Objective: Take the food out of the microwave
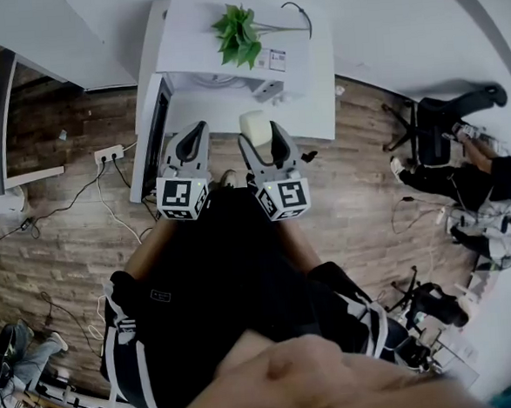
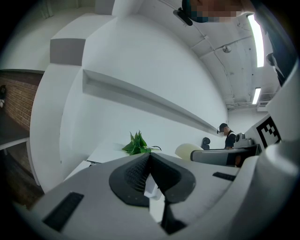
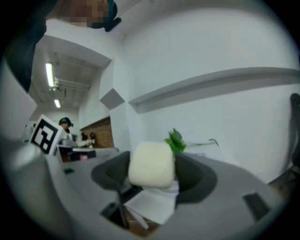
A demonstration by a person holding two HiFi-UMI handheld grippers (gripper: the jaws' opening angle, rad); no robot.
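Observation:
A cream, rounded block of food (image 1: 254,124) is held in my right gripper (image 1: 261,130), in front of the white microwave (image 1: 231,104). The microwave's dark door (image 1: 157,136) hangs open to the left. In the right gripper view the food (image 3: 151,165) fills the gap between the jaws of that gripper (image 3: 151,169). My left gripper (image 1: 195,133) is beside it to the left, shut with nothing in it; its pads meet in the left gripper view (image 2: 149,163). That view also shows the food (image 2: 187,151) off to the right.
A green plant (image 1: 239,34) and a small card stand on the white top (image 1: 300,87) over the microwave. A power strip (image 1: 108,153) with cables lies on the wooden floor to the left. A person (image 1: 463,180) sits at the right beside a black chair.

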